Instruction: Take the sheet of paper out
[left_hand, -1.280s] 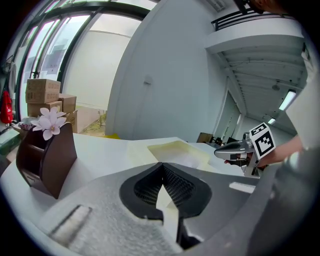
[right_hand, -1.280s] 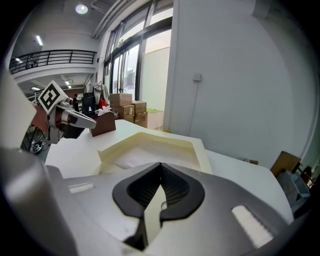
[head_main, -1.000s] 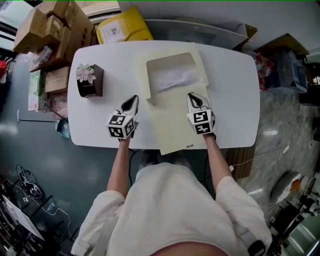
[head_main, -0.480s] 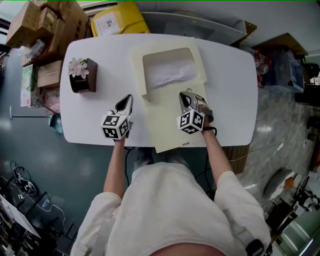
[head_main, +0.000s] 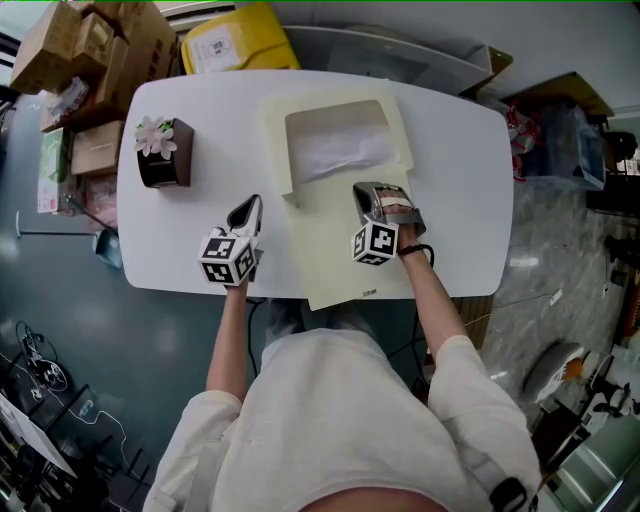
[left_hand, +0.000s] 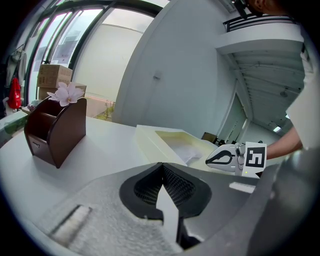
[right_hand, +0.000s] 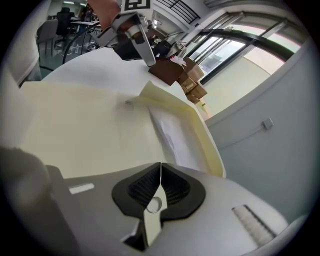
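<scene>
right gripper (head_main: 366, 192): jaws together, nothing between them; low over envelope, just below its opening
left gripper (head_main: 251, 206): jaws together, empty; over bare table (head_main: 460, 180), left of envelope
sheet of paper (head_main: 338, 150): white, wrinkled, lying in open mouth of cream envelope (head_main: 345, 255); not out yet
risk 1: closed jaws can't pinch; likely just shove sheet deeper
risk 2: nothing pins envelope; a pull could drag it along
risk 3: thin wrinkled sheet could tear or catch on flap
holder (head_main: 165, 160): brown, 1 flower on top, well apart
</scene>
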